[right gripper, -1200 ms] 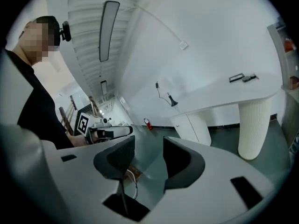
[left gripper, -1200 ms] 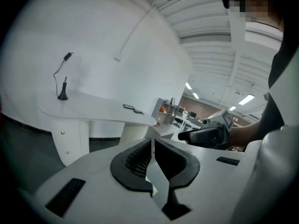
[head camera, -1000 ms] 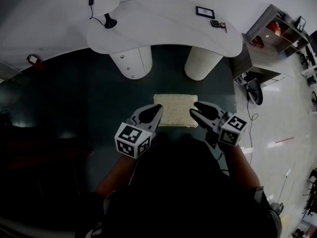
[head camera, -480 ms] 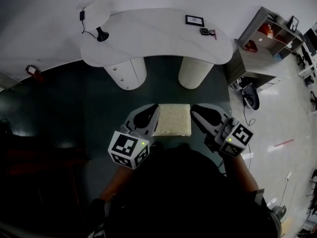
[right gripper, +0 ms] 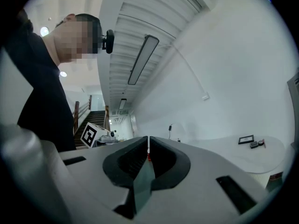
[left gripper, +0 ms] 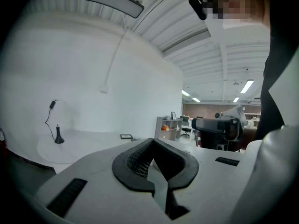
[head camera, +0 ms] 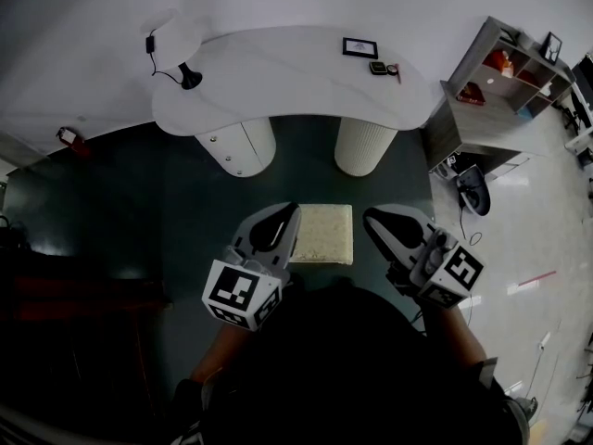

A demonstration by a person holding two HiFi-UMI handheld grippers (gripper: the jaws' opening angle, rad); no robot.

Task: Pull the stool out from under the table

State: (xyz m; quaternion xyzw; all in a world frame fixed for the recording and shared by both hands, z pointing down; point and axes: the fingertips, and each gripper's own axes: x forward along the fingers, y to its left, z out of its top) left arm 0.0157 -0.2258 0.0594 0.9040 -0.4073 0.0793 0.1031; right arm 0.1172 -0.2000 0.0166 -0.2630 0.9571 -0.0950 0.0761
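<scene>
Stool (head camera: 322,234): pale cushioned seat on the dark floor, on the near side of the white worktop (head camera: 296,72) and well apart from its two round pedestals (head camera: 243,142). No part of it sits under the top's edge, so I judge the pull-out essentially done. In the head view the seat lies between the two claws. The left claw (head camera: 289,219) lies along its left edge and the right claw (head camera: 372,221) is off its right edge with floor showing between. Neither reads as gripping it. Left gripper view: the left claw is clenched, pads meeting, nothing between them; it looks out level over the worktop toward a small stand with a cable (left gripper: 58,135), not down at the seat. Right gripper view: the right claw's jaws have just been closing and now stand together, also empty, pointing level at the far wall. Judgement: both claws flank the seat because its two side edges are the natural places to take hold for a straight pull toward the person. Held level and empty, they look let go of it. Whether either claw brushes the cushion I cannot tell from overhead.
</scene>
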